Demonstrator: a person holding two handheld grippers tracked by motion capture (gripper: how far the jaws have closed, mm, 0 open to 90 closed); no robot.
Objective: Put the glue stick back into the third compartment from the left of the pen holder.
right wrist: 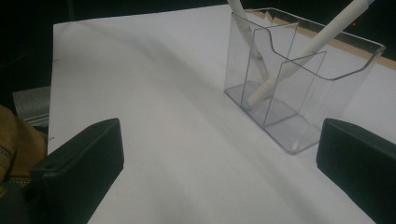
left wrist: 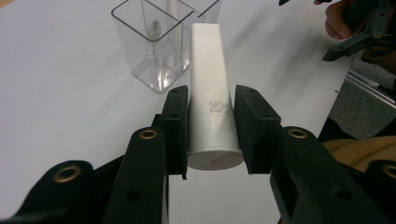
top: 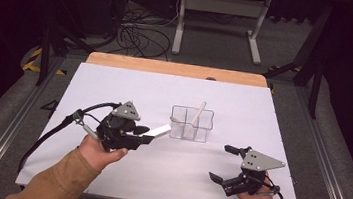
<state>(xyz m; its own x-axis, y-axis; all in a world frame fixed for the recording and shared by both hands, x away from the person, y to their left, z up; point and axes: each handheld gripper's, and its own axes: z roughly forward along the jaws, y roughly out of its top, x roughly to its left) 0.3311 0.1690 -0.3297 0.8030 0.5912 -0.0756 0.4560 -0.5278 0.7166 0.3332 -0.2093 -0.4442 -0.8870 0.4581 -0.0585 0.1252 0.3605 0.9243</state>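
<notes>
The left gripper [left wrist: 210,133] clamps a white plastic tube [left wrist: 210,88] cap-end, aiming it at the clear compartmented plastic holder [left wrist: 156,46] just ahead, while the right gripper [right wrist: 219,168] waits wide open.

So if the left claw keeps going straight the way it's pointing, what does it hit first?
Most likely the clear organizer. The left claw is shut on a white tube, and the tube's far end points at the organizer's near wall, so the tube would touch first. Depth is hard to judge.
</notes>
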